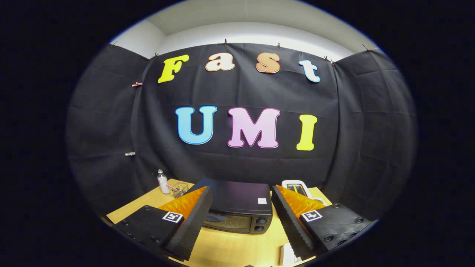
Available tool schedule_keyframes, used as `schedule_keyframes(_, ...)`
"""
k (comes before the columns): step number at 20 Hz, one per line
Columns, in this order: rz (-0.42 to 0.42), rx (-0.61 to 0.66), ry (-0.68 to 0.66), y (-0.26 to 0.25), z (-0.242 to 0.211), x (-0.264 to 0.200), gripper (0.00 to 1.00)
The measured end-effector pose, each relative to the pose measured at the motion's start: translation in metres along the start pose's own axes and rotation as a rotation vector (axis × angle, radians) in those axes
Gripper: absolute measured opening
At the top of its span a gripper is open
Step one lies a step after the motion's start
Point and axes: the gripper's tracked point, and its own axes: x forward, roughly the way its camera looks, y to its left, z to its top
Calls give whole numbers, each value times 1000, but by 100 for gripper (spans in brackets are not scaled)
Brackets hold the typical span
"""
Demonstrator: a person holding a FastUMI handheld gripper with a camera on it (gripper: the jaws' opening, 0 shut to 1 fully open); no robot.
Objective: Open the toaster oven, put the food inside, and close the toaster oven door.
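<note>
Even overhead light is cast; the pale wall (256, 31) at the top is brightest. Straight lines are bowed near the rim. Soft glare is seen on the table (230, 248). Focus is sharp throughout.

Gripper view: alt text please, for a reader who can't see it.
The gripper is open and empty, its fingers either side of a black toaster oven with its door shut, on a wooden table. A small bottle and a glass stand behind.

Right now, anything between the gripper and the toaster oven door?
Nothing visible. The gripper is open and empty; the toaster oven sits just ahead between its fingers, door shut, bare table in between. The bottle and glass stand off beside it.
</note>
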Motion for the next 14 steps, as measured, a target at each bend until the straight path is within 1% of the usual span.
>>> schedule_keyframes(5,45,-1,20,12,-8,-6,99)
schedule_keyframes(14,16,-1,34,-1,-15,-7,99)
